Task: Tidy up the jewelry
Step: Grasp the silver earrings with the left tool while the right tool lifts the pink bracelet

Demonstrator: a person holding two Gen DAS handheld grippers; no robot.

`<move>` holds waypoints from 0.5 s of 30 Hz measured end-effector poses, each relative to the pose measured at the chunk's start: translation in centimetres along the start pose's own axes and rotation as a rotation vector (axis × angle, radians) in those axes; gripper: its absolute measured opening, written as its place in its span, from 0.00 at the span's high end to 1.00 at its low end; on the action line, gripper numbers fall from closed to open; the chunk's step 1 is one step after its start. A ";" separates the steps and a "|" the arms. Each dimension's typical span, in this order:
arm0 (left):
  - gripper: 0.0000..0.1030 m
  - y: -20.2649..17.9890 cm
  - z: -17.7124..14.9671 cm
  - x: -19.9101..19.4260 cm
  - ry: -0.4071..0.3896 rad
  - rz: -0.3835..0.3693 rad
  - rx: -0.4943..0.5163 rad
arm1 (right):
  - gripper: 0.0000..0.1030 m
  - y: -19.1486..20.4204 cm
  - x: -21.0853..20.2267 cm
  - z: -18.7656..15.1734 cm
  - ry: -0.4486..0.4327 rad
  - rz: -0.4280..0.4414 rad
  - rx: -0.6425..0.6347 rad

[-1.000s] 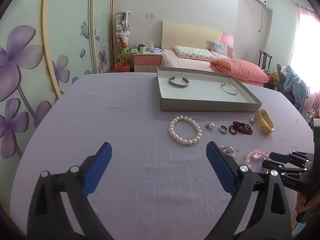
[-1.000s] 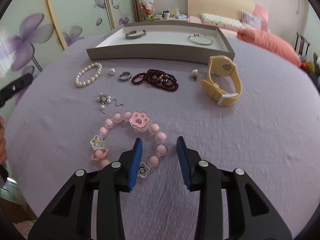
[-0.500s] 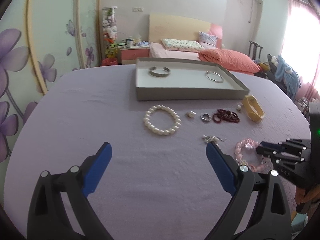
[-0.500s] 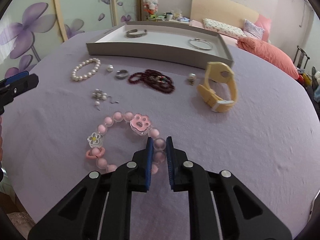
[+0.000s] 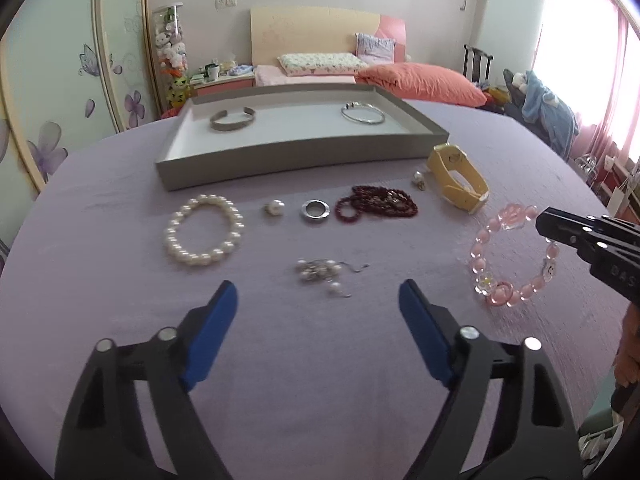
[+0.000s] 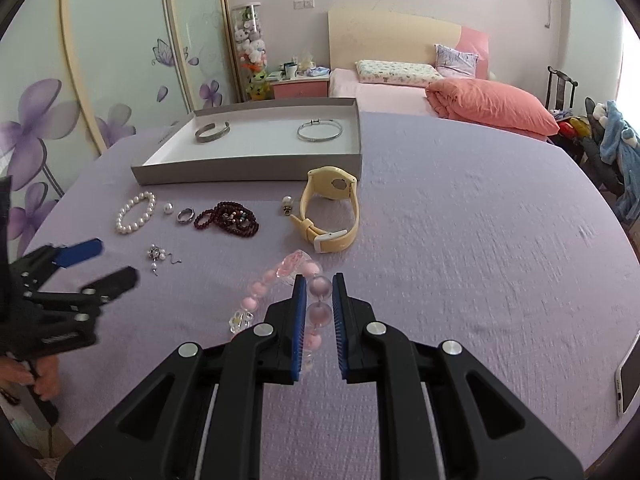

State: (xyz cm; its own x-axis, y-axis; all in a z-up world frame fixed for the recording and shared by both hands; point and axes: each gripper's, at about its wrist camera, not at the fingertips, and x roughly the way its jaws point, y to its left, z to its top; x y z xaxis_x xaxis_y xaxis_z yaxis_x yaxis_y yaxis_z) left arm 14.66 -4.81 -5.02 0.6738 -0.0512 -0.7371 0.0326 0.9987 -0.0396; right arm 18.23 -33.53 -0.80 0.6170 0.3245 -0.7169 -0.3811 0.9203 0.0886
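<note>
Right wrist: pink bracelet (image 6: 280, 284) between tongs (image 6: 319, 284).

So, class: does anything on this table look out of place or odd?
Only the pink bead bracelet: the right gripper has pinched it and it hangs lifted, while the other loose pieces lie flat. The tray holds just two bangles.

Tray (image 5: 280, 156) behind jewelry row; cuff (image 5: 232, 120) left, bangle (image 5: 362, 114) right inside tray.
</note>
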 end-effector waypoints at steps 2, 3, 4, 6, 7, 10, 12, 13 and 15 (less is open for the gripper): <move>0.30 -0.7 0.3 0.9 0.017 0.008 0.002 | 0.86 -0.1 0.3 -0.1 0.006 0.007 0.006; 0.32 -0.8 0.5 1.2 0.023 0.011 0.001 | 0.86 -0.1 0.4 -0.1 0.008 0.008 0.007; 0.34 -1.0 0.6 1.6 0.031 0.013 -0.002 | 0.86 -0.1 0.4 -0.1 0.009 0.011 0.008; 0.38 -1.3 0.9 2.4 0.043 0.016 -0.008 | 0.86 -0.2 0.5 -0.1 0.011 0.019 0.016; 0.40 -1.3 1.0 2.7 0.049 0.021 -0.012 | 0.86 -0.3 0.5 -0.1 0.011 0.022 0.019; 0.44 -1.4 1.3 3.8 0.074 0.032 -0.023 | 0.86 -0.5 0.4 0.0 0.010 0.032 0.026; 0.45 -1.5 1.5 3.9 0.071 0.034 -0.023 | 0.86 -0.5 0.3 0.0 0.009 0.034 0.026; 0.46 -1.6 1.5 4.0 0.073 0.029 -0.025 | 0.86 -0.5 0.3 0.0 0.009 0.035 0.025; 0.52 -1.8 1.7 4.2 0.075 0.039 -0.017 | 0.86 -0.5 0.3 0.0 0.010 0.040 0.029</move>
State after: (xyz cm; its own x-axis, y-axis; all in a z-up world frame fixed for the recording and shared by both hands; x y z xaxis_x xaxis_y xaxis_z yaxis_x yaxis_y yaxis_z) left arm 18.69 -6.81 -6.93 0.6171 -0.0130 -0.7868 -0.0058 0.9998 -0.0211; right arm 18.59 -33.86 -1.12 0.5943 0.3591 -0.7196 -0.3855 0.9125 0.1370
